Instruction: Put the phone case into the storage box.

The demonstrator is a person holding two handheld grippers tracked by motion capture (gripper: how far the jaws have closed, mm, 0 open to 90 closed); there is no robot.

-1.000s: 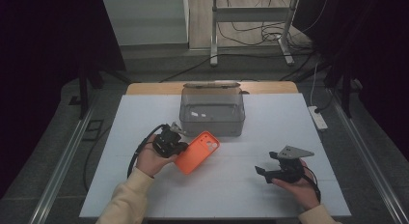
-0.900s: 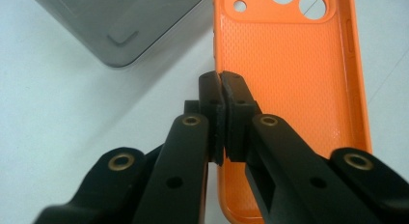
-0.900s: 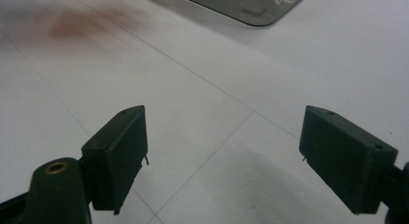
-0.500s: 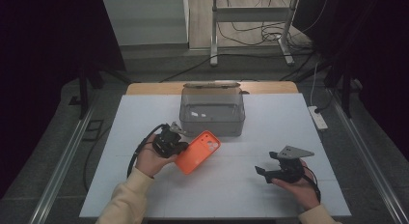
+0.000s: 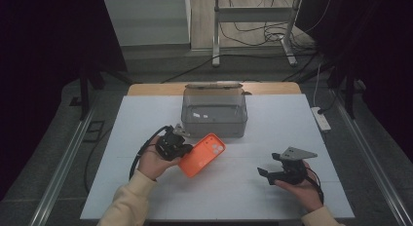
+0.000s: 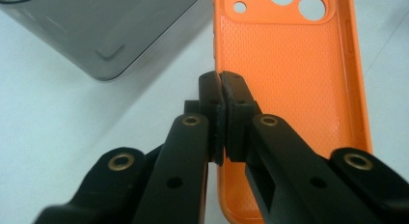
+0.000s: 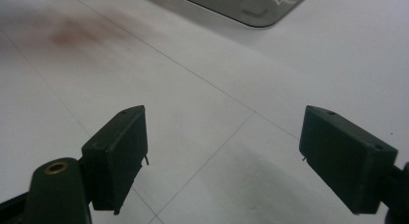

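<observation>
At the centre of the high view, just below a grey translucent container (image 5: 214,114), an orange phone case (image 5: 203,154) was held off the white desk (image 5: 122,138), its edge wall pinched between the closed jaws of the left hand-held gripper (image 5: 185,149). Seen from the left gripper view, the case (image 6: 289,89) ran lengthwise up the frame, camera cut-outs at the top, hollow inner face toward the lens, the pads clamped on its left-hand rim low down. From above, its long axis slanted from lower left to upper right, camera end toward the container. It looked light and thin-walled, a flexible shell likely to bend or twist if gripped by one edge far from its middle; a hold across the rim nearer mid-length would probably steady it best. At lower right, the right hand-held gripper (image 5: 267,173) rested by the desk with its jaws wide apart and nothing between them
</observation>
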